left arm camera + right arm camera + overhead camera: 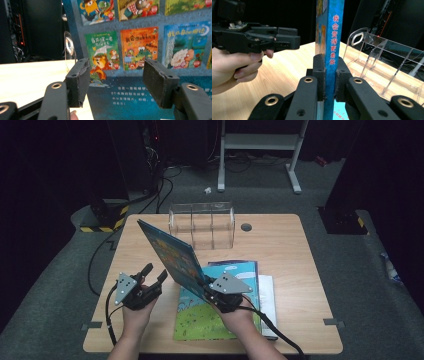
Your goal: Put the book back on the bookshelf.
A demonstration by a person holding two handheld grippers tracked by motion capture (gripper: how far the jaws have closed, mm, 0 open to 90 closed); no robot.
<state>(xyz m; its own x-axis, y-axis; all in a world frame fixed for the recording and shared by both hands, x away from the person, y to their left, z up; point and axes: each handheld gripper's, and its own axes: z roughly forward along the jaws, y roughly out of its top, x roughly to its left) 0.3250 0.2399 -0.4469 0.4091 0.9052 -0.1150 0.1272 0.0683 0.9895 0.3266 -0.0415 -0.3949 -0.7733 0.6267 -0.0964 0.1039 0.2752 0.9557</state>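
My right gripper (206, 288) is shut on the lower edge of a blue picture book (170, 251), which is held up off the table and leans to the upper left. In the right gripper view its jaws (329, 72) clamp the book's spine (331, 30), which stands upright with red lettering. My left gripper (154, 273) stands open just to the left of the book with nothing between its fingers. Seen from the left gripper view, the open jaws (116, 82) face the book's back cover (140, 45), printed with several small cover pictures. That open left gripper (288, 38) also appears in the right gripper view, with a hand around it.
A clear acrylic rack (202, 224) with dividers stands at the table's far middle, also in the right gripper view (382, 57). Flat under my right hand lie a green book (197, 320), a purple-edged one (240, 267) and a white one (267, 295). A grommet (246, 227) sits beside the rack.
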